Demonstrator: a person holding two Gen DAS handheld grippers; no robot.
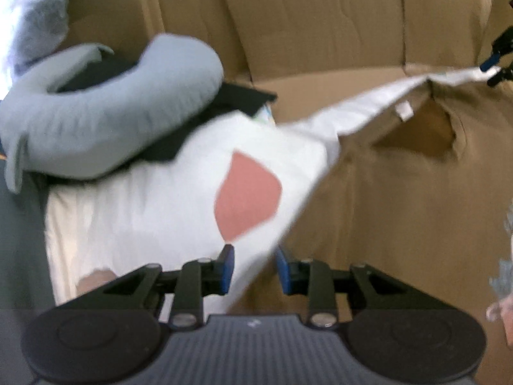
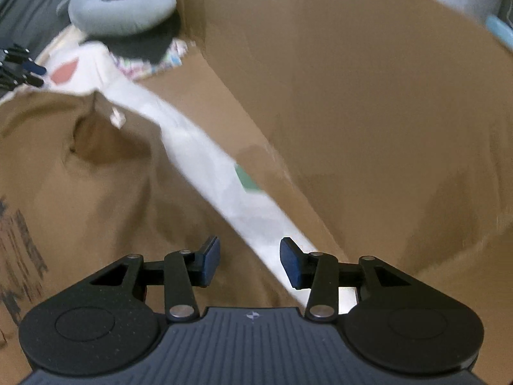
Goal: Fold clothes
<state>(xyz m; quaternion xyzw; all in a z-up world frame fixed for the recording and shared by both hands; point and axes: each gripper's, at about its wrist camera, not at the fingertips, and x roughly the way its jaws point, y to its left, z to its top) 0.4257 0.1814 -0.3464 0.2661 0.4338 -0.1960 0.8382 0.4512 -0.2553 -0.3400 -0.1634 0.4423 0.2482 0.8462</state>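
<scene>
Both grippers angle steeply down over a brown garment (image 1: 400, 199) spread flat, with a white garment (image 1: 166, 192) bearing a pink patch draped across it. The left gripper (image 1: 253, 268) has its jaws narrowly parted, the white cloth's near edge passing between them without being pinched. The right gripper (image 2: 250, 261) stands moderately open, a white strip of the same cloth running between its pads, untouched. A grey neck pillow (image 1: 105, 122) lies far left against cardboard (image 1: 320, 25).
</scene>
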